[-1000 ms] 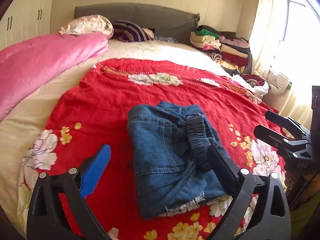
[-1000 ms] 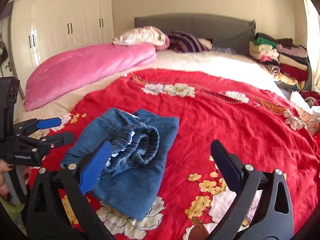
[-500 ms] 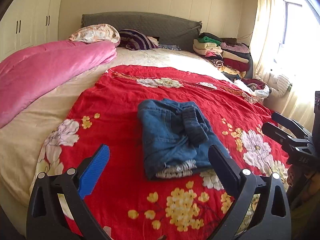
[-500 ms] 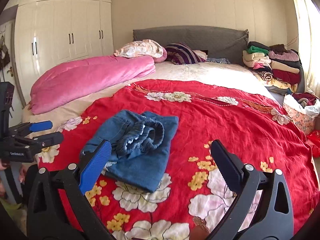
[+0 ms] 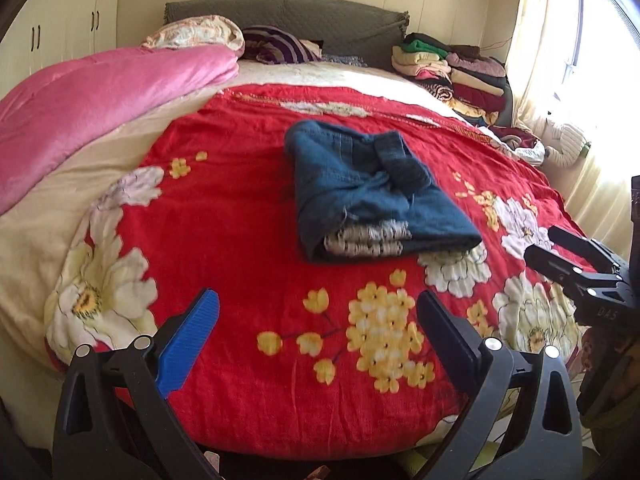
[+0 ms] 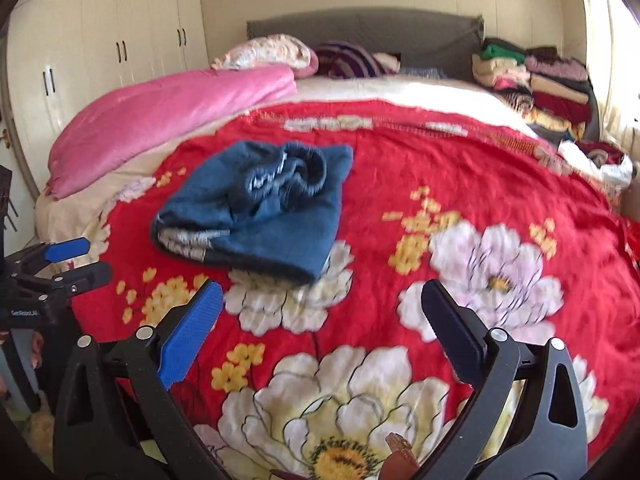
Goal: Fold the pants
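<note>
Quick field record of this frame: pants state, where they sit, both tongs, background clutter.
pants: blue denim pants, folded into a compact bundle, untouched
surface: red floral blanket on the bed
left tongs: left tongs open, empty, short of the pants
right tongs: right tongs open, empty, short of the pants
background: pink duvet alongside the blanket; stacked folded clothes by the headboard

Daylight pours in from the window point(image 5: 596, 40) on the right, and on my left wrist feed it blows out to white glare. The room is bright, colours strong. The bed point(image 5: 340, 80) shows a sunlit patch at the far end. Both feeds bend hard at the edges, corners black. My right wrist feed is smeared with motion blur; the red blanket point(image 6: 460, 184) looks soft.
</note>
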Action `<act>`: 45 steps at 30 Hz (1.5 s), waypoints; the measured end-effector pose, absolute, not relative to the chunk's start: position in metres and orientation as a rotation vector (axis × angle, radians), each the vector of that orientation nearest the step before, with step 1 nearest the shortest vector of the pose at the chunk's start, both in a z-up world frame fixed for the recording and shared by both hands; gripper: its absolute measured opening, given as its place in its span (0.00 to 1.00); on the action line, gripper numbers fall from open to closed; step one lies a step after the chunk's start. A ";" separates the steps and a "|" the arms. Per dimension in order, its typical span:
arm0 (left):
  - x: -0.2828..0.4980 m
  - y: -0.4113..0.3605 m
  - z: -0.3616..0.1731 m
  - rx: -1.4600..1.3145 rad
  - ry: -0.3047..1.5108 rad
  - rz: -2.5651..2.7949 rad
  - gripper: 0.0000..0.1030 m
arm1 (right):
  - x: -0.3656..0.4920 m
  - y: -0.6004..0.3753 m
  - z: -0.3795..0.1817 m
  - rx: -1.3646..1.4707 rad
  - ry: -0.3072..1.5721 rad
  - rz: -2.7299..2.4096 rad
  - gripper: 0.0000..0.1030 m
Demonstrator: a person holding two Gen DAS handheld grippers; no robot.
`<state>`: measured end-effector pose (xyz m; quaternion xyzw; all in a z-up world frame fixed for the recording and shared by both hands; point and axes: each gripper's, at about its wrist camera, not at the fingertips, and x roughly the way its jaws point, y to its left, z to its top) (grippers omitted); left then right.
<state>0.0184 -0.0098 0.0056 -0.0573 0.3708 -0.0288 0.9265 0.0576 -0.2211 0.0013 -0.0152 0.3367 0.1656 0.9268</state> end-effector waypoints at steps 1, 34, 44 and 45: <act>0.019 -0.010 0.004 -0.121 0.765 -0.060 0.96 | 0.058 -0.221 -0.002 -0.031 0.700 0.334 0.91; 0.019 -0.010 0.004 -0.133 0.766 -0.040 0.96 | 0.054 -0.215 -0.006 -0.026 0.709 0.341 0.91; 0.018 -0.009 0.005 -0.137 0.765 -0.036 0.96 | 0.054 -0.216 -0.007 -0.028 0.711 0.338 0.91; 0.019 -0.009 0.006 -0.137 0.764 -0.035 0.96 | 0.054 -0.216 -0.007 -0.029 0.710 0.338 0.91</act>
